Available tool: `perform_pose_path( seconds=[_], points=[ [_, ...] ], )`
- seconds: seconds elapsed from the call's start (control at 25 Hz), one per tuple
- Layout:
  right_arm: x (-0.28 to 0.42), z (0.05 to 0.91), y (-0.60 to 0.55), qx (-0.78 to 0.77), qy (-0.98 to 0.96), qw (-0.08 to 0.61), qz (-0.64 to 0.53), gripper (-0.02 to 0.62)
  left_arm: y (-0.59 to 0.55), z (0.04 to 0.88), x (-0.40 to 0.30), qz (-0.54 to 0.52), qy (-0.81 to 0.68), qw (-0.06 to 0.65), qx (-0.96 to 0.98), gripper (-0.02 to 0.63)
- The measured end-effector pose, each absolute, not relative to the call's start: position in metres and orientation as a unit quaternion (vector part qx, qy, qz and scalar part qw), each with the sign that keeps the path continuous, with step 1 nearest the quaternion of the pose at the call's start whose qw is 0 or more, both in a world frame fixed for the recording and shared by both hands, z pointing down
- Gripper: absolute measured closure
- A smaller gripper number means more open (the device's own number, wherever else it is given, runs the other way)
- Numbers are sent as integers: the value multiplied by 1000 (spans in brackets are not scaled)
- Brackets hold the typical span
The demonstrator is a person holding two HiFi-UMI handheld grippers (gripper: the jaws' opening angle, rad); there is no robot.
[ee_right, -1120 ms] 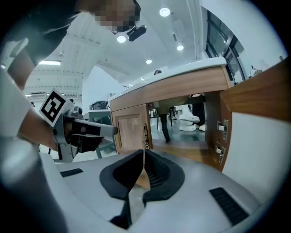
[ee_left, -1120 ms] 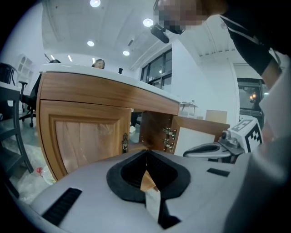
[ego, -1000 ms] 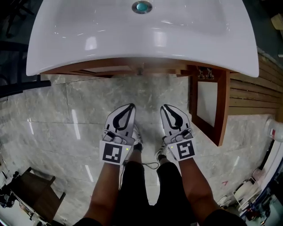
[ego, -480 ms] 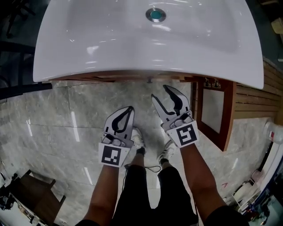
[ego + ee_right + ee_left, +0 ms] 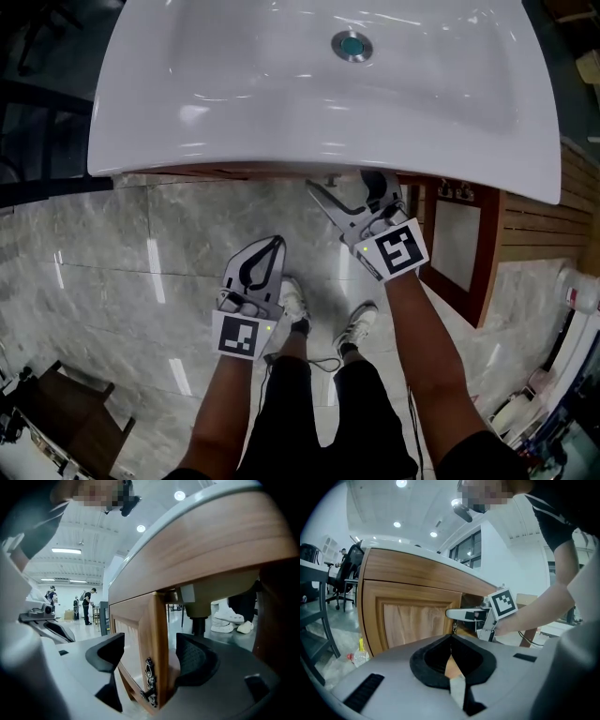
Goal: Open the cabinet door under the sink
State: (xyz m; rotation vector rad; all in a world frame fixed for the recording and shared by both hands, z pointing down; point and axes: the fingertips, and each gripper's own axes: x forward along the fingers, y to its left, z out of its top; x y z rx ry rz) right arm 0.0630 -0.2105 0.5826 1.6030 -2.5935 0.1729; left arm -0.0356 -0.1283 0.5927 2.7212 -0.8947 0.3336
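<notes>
Now the cabinet door (image 5: 140, 634) fills the middle of the right gripper view, its free edge end-on to the camera and an ornate metal handle (image 5: 149, 680) low on that edge. Whether it sits fully closed I cannot tell. The right gripper (image 5: 151, 651) straddles that edge. Its jaws have just been opening and stand wide, one pad on either side of the wood, neither visibly pressing. The step in hand looks like lining up the grip. Next, I judge, the jaws must close on the edge near the handle and draw it outward along the hinge's arc. The left gripper (image 5: 451, 638), lower centre of its own view, is closed on nothing. The white sink (image 5: 319, 103) hides this door in the head view, where a second door (image 5: 459, 246) at right stands open.
</notes>
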Motion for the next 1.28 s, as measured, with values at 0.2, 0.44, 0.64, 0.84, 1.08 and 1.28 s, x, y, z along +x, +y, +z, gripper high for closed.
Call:
perform_pose_path(
  seconds=[0.2, 0.44, 0.64, 0.84, 1.08, 1.28],
  points=[
    [48, 580, -223, 502, -862, 41, 56, 265, -135, 590, -44, 111, -317, 128, 933, 583],
    [42, 579, -224, 499, -864, 40, 57, 265, -135, 594, -58, 116, -324, 128, 930, 584],
    [40, 583, -221, 486, -870, 71, 47, 265, -132, 594, -67, 116, -331, 136, 927, 583],
    [33, 584, -209, 486, -869, 84, 45, 265, -125, 591, -75, 110, -336, 134, 926, 584],
    [22, 577, -191, 491, -868, 68, 43, 265, -117, 589, -80, 109, -340, 132, 925, 583],
    [5, 569, -168, 491, -869, 54, 33, 265, -109, 589, -86, 111, -347, 135, 921, 583]
  ],
)
